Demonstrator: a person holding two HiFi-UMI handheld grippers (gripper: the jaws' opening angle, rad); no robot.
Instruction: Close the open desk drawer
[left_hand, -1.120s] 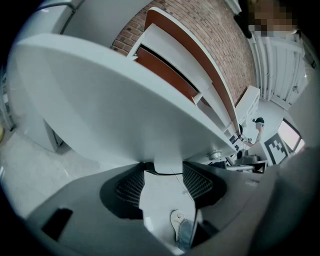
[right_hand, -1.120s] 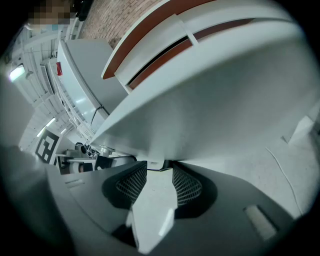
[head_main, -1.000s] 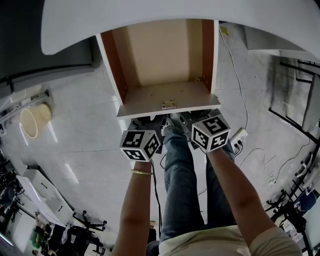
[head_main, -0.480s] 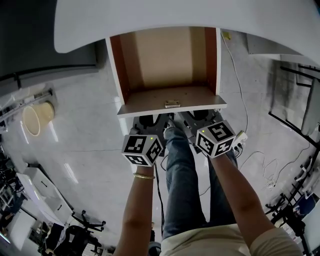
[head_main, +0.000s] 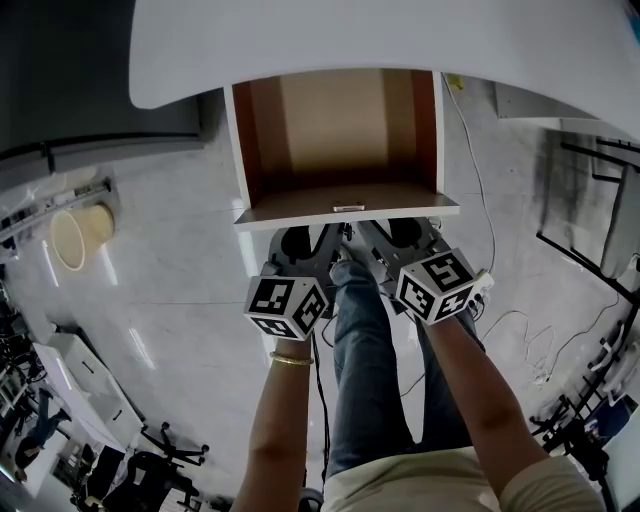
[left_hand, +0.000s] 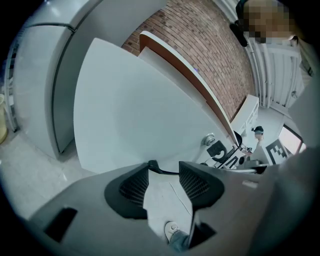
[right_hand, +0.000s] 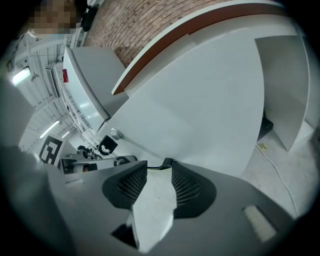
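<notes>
Pale floor (head_main: 170, 290) surrounds the open drawer (head_main: 345, 212), upper centre. Our left gripper (left_hand: 164, 177), jaws just narrowed, and right gripper (right_hand: 159, 182) both gape empty below its front; next, we judge, push.

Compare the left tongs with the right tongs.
The left tongs have just been closing, nothing between them, and gape a bit wider than the right tongs. A shoe shows through the left gap; only floor through the right. Both are open, empty, facing the drawer front.
</notes>
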